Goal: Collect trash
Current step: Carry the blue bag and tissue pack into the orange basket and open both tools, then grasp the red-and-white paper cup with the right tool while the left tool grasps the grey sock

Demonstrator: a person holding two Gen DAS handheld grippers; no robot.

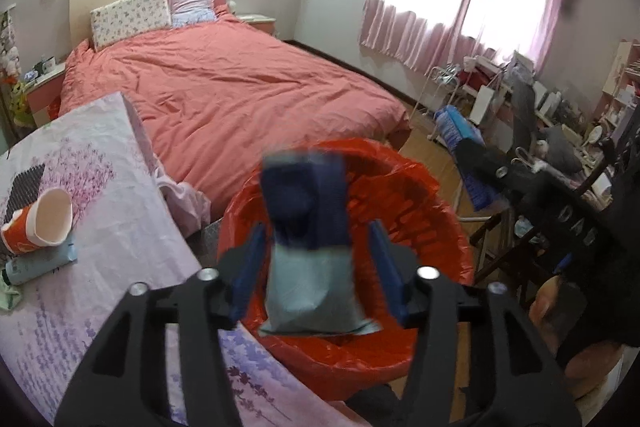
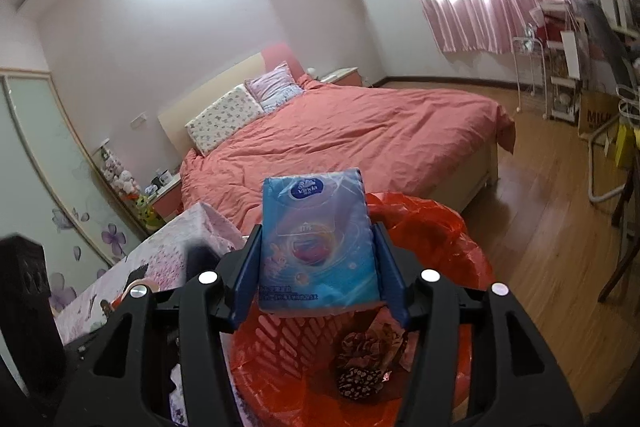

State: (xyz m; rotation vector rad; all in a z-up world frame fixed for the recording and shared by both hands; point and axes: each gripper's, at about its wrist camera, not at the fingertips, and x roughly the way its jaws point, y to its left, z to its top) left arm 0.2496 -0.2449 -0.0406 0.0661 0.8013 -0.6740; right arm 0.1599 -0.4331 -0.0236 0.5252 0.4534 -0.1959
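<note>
Only rightward: crumpled wrappers (image 2: 366,363) inside bin (image 2: 460,239); leftward, perhaps hidden.

The bed (image 1: 224,95) at 12 o'clock wears a plain salmon-pink cover, with one white pillow (image 1: 130,15) sprigged in small flowers and a second pillow (image 1: 192,5) striped lilac. The table (image 1: 120,235) cloth at 9 o'clock is pale pink printed with purple lavender. On it lies an orange paper cup (image 1: 38,223), white inside. The bin liner (image 1: 400,195) is bright red. The left claw (image 1: 316,267) has blue pads on black arms; the packet (image 1: 308,247) there is navy above, pale grey-blue below. The tissue pack (image 2: 316,239) is sky blue with pink swirls. The curtains (image 1: 460,7) are pink.
</note>
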